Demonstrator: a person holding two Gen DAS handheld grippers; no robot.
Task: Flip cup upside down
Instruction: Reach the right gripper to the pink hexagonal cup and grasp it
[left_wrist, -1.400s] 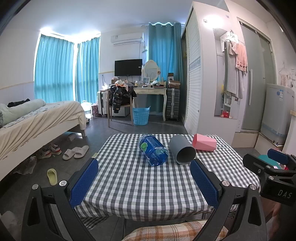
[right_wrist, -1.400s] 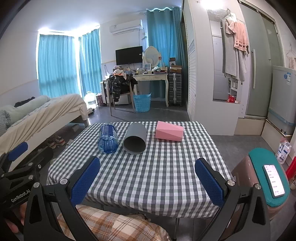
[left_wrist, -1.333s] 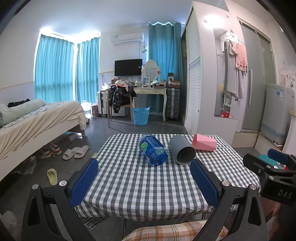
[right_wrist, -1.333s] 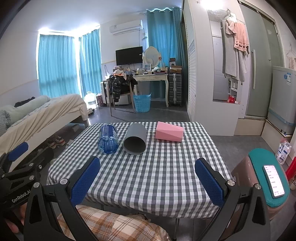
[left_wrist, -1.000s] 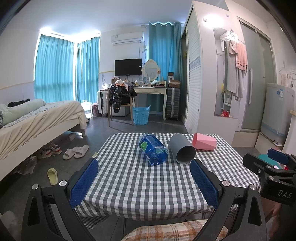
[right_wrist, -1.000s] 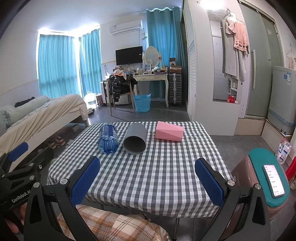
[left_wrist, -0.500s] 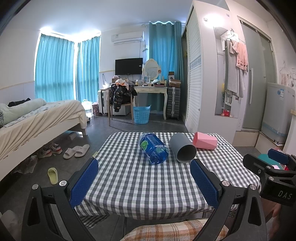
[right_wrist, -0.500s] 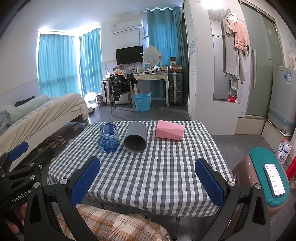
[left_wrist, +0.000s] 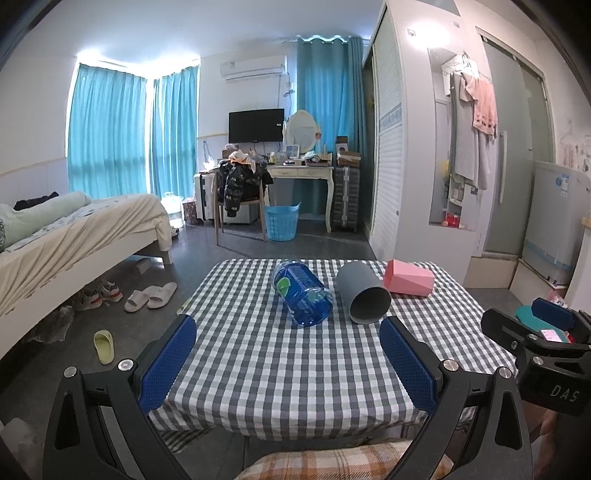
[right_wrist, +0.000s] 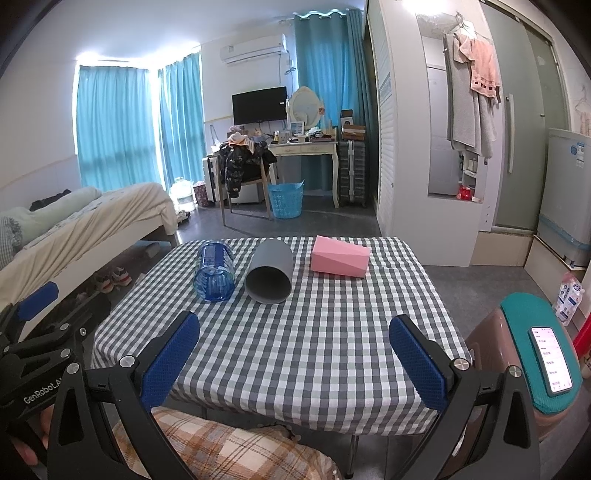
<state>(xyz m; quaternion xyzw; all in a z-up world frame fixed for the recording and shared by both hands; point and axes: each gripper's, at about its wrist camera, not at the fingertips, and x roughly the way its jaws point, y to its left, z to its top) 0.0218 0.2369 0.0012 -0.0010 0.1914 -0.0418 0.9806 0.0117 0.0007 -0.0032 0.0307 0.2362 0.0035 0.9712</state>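
Cup: a grey cup (left_wrist: 364, 297) lay on its side at centre frame of the left wrist view, its open mouth turned toward the camera; in the right wrist view (right_wrist: 269, 275) it sat just above centre.
Neighbours: a blue water bottle (left_wrist: 302, 293), also on its side, lay just left of the cup, and a pink box (left_wrist: 407, 282) lay just right of it, behind the cup's far end.
Table: the checked tablecloth (left_wrist: 288, 365) filled the lower middle of both views.
Left gripper (left_wrist: 288, 363): its blue pads were spread wide at the bottom of the frame, holding nothing, well short of the cup.
Right gripper (right_wrist: 295, 363): likewise gaped wide with nothing between its pads, low in the frame.
Side detail: a lit phone (right_wrist: 551, 360) rested on a teal stool top (right_wrist: 524, 321) at lower right of the right wrist view.
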